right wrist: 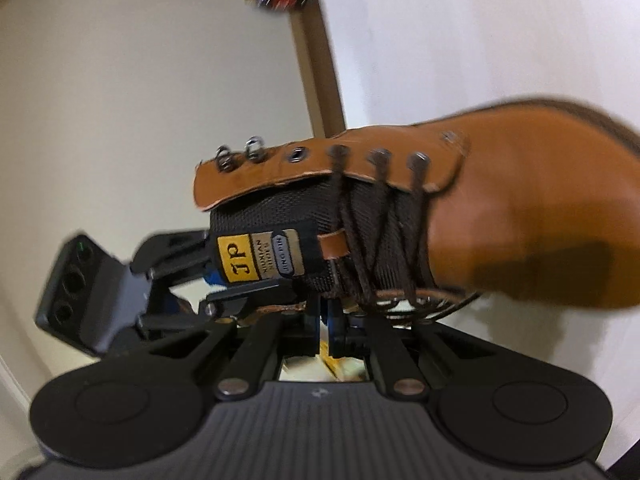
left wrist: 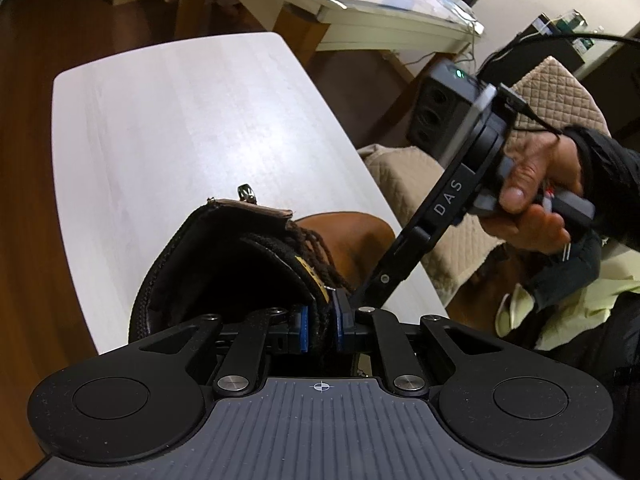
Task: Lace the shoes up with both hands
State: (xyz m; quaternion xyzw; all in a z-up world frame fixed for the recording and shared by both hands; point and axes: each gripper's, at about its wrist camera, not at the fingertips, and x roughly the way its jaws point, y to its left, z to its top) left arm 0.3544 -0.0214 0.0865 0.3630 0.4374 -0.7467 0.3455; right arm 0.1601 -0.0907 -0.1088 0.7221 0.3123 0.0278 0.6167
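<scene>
A tan leather boot point(left wrist: 344, 236) with dark brown laces point(left wrist: 316, 248) stands on the white table point(left wrist: 180, 120), its opening toward me. My left gripper point(left wrist: 322, 328) is shut on the black tongue point(left wrist: 316, 332), which fills the gap between its blue pads. In the right wrist view the boot point(right wrist: 520, 200) appears tilted, with its laces point(right wrist: 376, 248) crossing the tongue point(right wrist: 256, 256), which bears a yellow label. The left gripper point(right wrist: 208, 276) grips the tongue's top there. My right gripper point(right wrist: 329, 320) sits just under the lower eyelet row, jaws nearly together where a lace strand ends. It reaches in beside the left pad point(left wrist: 362, 296).
A hand point(left wrist: 532, 184) in a dark sleeve holds the right gripper off the table's right edge. A chair with a beige quilted cover point(left wrist: 560, 92) stands behind it. A second white table point(left wrist: 380, 4) with a cup is at the back. Dark wood floor surrounds the table.
</scene>
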